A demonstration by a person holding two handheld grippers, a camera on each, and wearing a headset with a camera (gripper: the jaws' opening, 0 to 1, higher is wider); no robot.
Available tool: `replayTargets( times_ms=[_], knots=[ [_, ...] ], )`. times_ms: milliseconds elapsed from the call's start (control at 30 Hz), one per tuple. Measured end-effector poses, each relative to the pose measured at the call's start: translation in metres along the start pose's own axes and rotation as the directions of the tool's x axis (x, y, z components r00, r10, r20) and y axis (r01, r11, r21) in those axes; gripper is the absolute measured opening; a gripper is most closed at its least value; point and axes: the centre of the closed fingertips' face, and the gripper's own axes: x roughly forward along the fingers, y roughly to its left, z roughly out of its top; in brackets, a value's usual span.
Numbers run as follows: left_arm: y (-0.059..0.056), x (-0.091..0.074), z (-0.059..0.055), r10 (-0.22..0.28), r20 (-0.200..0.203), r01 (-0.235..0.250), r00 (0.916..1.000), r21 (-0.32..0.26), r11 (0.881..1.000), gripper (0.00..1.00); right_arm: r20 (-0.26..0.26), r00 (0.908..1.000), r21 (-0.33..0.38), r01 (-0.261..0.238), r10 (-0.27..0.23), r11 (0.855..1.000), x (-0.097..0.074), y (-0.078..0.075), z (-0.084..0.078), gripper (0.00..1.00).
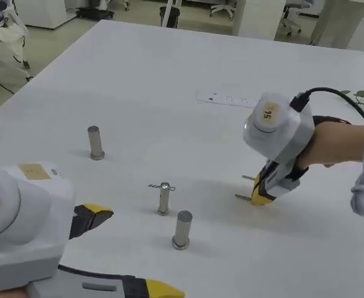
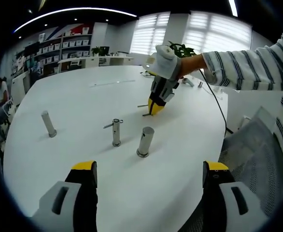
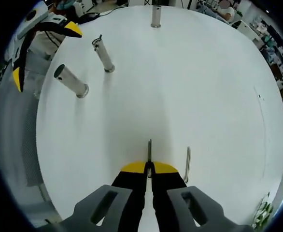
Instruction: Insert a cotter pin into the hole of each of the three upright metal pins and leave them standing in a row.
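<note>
Office: swivel chairs (image 1: 224,9), shelving (image 2: 64,41), window blinds (image 2: 214,31), white table (image 1: 169,68)

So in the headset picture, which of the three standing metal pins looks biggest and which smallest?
1. nearest pin: looks largest, but it is closest to the camera, so unsure.
2. far left pin: as tall as the middle one, but thicker.
3. middle pin, with a cotter pin through it: slimmest.

Middle pin (image 1: 164,198) stands between far pin (image 1: 95,143) and near pin (image 1: 182,230).
</note>
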Motion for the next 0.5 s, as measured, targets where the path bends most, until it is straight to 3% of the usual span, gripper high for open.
replayTargets(
  times_ms=[233, 500],
  knots=[
    [-0.0048, -0.0024, -0.0056, -0.009, -0.021, 0.009, 0.9997, 0.008, 1.000, 0.89, -0.078, 0.9947, -0.106, 0.058, -0.067, 0.993, 0.0020, -0.0025, -0.0003, 0.03],
    [-0.0065, -0.0075, -0.0071, 0.007, -0.018, -0.007, 0.9998, -0.003, 1.000, 0.89, -0.082, 0.9950, -0.113, 0.047, -0.056, 0.993, 0.0008, 0.0012, -0.0002, 0.03]
  ],
)
